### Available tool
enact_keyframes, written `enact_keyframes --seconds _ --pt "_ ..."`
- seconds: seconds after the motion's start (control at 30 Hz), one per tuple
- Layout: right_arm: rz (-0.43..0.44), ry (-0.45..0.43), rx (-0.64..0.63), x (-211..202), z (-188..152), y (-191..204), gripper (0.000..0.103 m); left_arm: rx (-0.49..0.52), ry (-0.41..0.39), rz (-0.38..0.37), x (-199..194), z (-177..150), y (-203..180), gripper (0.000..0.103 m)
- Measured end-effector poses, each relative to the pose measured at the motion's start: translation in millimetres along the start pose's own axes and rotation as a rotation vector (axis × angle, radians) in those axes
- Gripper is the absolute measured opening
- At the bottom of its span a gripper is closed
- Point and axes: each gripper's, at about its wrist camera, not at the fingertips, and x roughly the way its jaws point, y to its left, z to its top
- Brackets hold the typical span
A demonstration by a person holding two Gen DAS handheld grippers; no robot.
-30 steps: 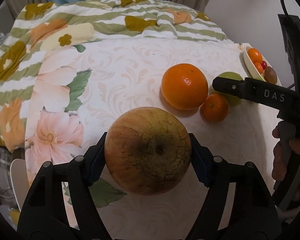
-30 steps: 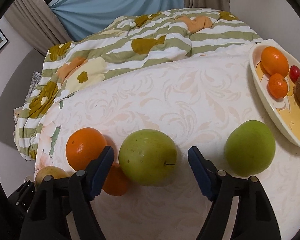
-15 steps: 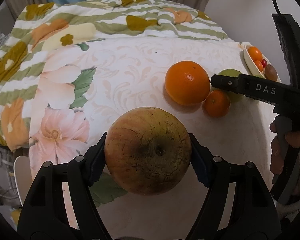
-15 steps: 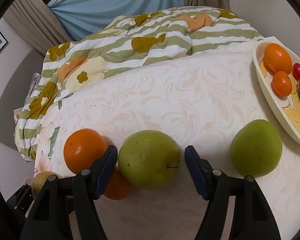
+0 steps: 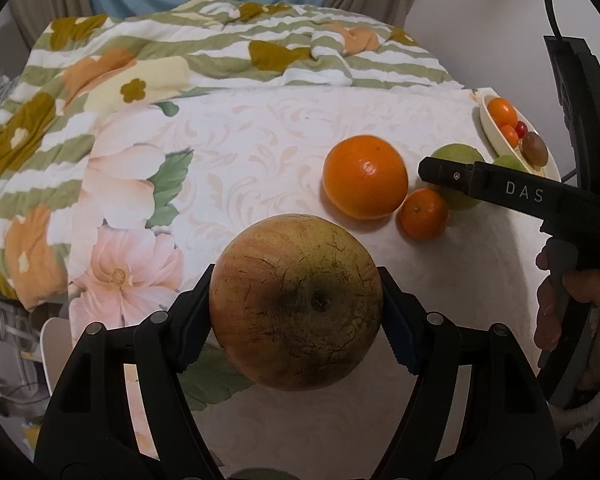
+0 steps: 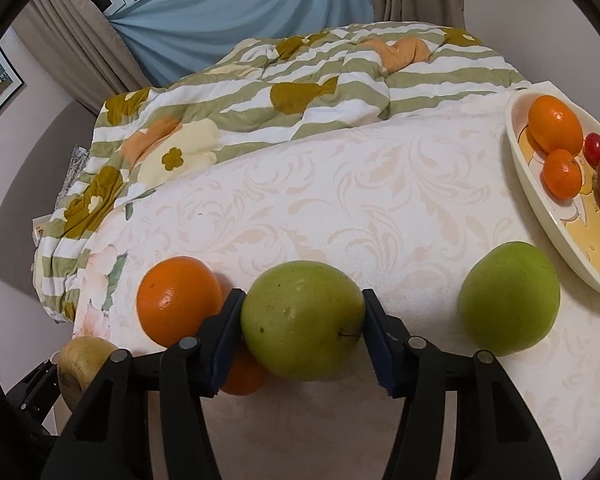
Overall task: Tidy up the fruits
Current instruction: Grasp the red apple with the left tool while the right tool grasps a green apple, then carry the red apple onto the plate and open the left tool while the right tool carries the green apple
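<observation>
My left gripper (image 5: 296,312) is shut on a large brownish-red apple (image 5: 296,300), held above the bed sheet. My right gripper (image 6: 302,332) has its pads against both sides of a green apple (image 6: 302,320) that rests on the sheet. A second green apple (image 6: 510,304) lies to its right. A big orange (image 6: 178,300) and a small orange (image 5: 422,213) lie to its left. The cream fruit dish (image 6: 540,216) at the right holds two oranges, a red cherry tomato and a kiwi. The right gripper also shows in the left wrist view (image 5: 432,170).
A rumpled green-striped floral quilt (image 6: 300,92) covers the far part of the bed. The sheet's left edge drops off beside a white chair (image 5: 54,356). A wall stands to the right behind the dish.
My right gripper has closed from wide open onto the green apple. My left gripper keeps its hold on the brownish apple and has shifted slightly left.
</observation>
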Motion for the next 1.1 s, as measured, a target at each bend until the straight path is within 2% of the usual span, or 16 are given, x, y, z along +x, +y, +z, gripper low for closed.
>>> enact_keyframes --seconds 0.27,0.53,0.77,1.1 --pt "0.021 -0.032 -0.015 -24.7 2.4 2.9 0.053 0.001 -0.027 -0.01 -20.4 6.2 -12.2 0.081" --pt "0.055 -0.085 -0.043 -72.9 8.6 -3.9 0.053 0.021 -0.078 0.002 -54.3 18.6 -45.9 0.081" --pt "0.07 -0.113 -0.071 -113.0 18.0 -38.1 0.053 0.011 -0.122 0.021 -75.2 33.2 -89.7 0.081" --pt "0.06 -0.118 -0.123 -159.9 34.2 -120.6 0.053 -0.007 -0.163 0.005 -72.8 58.1 -188.3 0.081"
